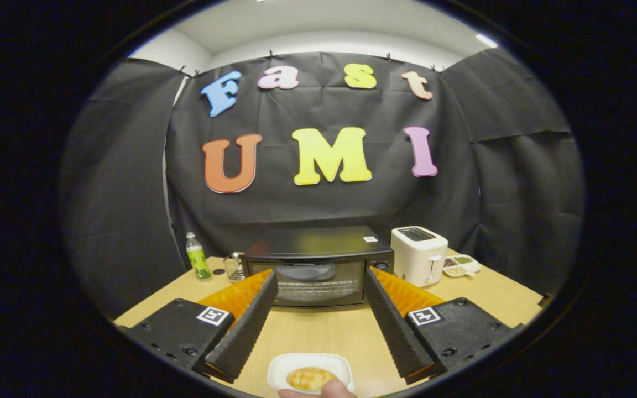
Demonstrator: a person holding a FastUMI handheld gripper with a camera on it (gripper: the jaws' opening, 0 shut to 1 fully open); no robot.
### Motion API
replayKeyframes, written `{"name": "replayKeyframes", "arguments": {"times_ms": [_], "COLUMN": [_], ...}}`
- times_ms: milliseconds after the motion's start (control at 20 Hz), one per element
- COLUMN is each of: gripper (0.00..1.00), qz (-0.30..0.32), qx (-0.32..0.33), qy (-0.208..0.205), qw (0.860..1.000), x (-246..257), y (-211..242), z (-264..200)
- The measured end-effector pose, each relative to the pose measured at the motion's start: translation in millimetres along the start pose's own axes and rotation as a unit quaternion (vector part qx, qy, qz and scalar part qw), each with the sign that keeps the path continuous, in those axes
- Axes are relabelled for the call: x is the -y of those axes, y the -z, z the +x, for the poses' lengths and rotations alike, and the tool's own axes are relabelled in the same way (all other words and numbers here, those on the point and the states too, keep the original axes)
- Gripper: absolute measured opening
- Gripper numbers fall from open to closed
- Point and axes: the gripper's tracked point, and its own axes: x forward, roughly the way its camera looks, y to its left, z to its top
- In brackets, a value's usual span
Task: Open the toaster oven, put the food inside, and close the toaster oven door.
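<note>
Golden food (311, 378) on white dish (281, 371), between spread jaws, untouched.

A table (318, 331) is set in front of the booth wall. At its far side, the toaster oven (318, 265) is placed centrally, with its door shut. To its right, a toaster (419, 255) is stood just beside it, and a small divided tray (461, 266) is laid to the right of that. To the oven's left, a small glass jar (234, 266) is set close by, and a bottle (197, 256) is stood farther left. The gripper (318, 282) is held with its fingers spread wide apart, the oven being seen between the tips. Near the table's front edge, between the finger bases, a plate (310, 376) is placed with a piece of food (311, 378) on it, and a fingertip (332, 390) is laid at its near rim.
</note>
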Motion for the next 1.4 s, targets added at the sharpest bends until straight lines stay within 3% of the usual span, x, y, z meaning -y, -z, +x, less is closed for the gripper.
{"name": "replayKeyframes", "arguments": {"times_ms": [350,650,950,1100,1400], "gripper": [1.00,1.00,1.00,1.00,1.00], "qz": [-0.007,-0.013,-0.030,-0.006,-0.020], "qx": [-0.001,-0.025,-0.032,-0.032,-0.045], "qy": [-0.021,-0.002,0.010,0.005,-0.009], "qw": [1.000,1.000,0.999,0.999,0.999], "x": [-27,-22,-18,-17,-18], "y": [-9,16,36,44,56], "z": [107,171,183,183,154]}}
